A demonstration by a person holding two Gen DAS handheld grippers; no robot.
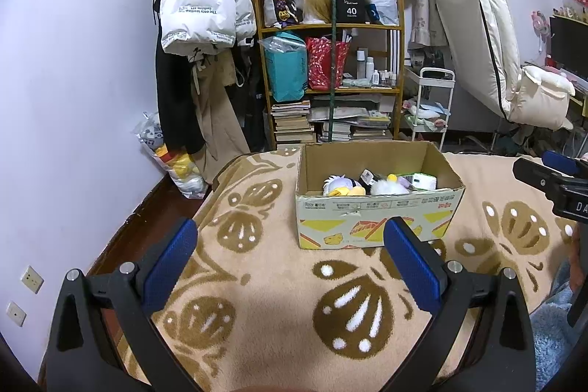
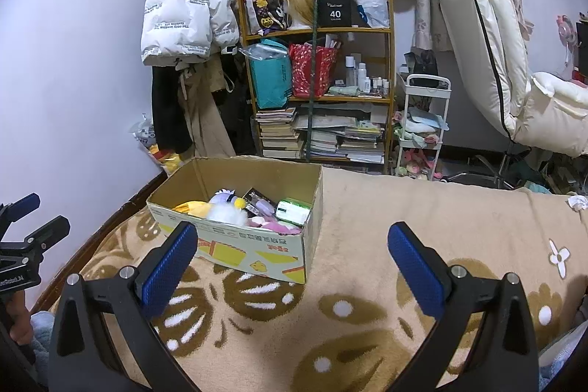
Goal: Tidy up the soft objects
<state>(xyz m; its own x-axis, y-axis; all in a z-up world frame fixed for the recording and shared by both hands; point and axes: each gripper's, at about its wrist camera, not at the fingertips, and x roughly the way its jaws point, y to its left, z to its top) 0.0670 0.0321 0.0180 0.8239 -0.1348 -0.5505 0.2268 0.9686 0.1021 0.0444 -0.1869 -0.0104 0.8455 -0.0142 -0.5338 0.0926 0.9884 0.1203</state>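
Hovering over the patterned blanket (image 1: 279,281) on the bed, we hold both tools spread wide with nothing between their blue pads — the left tool (image 1: 290,245) in its own view, the right tool (image 2: 292,248) in its own. The cardboard box (image 1: 378,208) sits on the blanket at about twelve o'clock from the left tool and about eleven o'clock from the right one, and the soft objects already lie inside it: a white-and-purple plush (image 2: 226,206), a yellow plush (image 2: 193,208), something pink (image 2: 273,225) and a green-and-white pack (image 2: 292,211) toward the box's right end. From here we judge the task near its close, or between picks, since the blanket around us shows only a small crumpled white scrap (image 2: 577,202) at about two o'clock from the right tool — whether that counts as a soft object we cannot tell. The risks look modest. The box is light and its front wall is dented, so a tool reaching in could catch the rim and drag or tip it on the plush blanket. Items are piled loosely, so a careless reach could hook a neighbour and pull it out. The tools also sit near one another, so they could knock together over the box.
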